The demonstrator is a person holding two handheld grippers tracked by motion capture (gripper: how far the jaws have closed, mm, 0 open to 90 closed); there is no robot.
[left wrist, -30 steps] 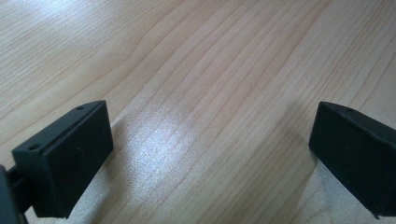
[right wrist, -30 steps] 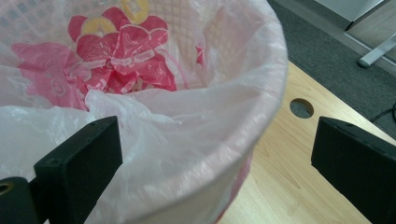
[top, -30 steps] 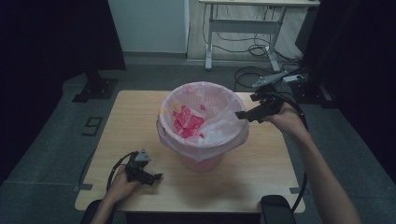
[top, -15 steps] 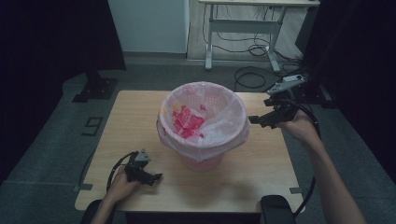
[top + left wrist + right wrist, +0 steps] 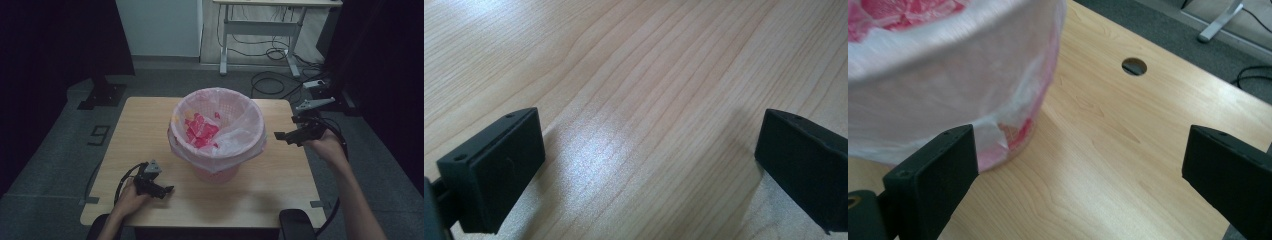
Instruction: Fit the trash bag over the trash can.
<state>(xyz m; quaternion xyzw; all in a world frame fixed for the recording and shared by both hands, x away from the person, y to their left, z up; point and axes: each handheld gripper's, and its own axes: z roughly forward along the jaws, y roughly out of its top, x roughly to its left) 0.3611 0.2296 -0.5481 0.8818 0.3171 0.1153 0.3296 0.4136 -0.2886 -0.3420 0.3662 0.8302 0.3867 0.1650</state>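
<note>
Count: 1 wooden table, 1 pink bin with 1 translucent bag liner, 1 clump pink scraps inside, pieces uncountable; 2 grippers – left gripper, right gripper; 1 cable hole in tabletop; 1 white desk behind

The lined pink wastebasket stands mid-table and blocks any straight path between the two sides. Bare wooden tabletop lies open at its 6 o'clock, along the near edge, and a narrower strip at 12 o'clock. The left gripper, jaws spread, sits at the basket's 7 o'clock with clear wood ahead. The right gripper, jaws wide, hovers at 3 o'clock, the bag's loose overhang near its left jaw.
</note>
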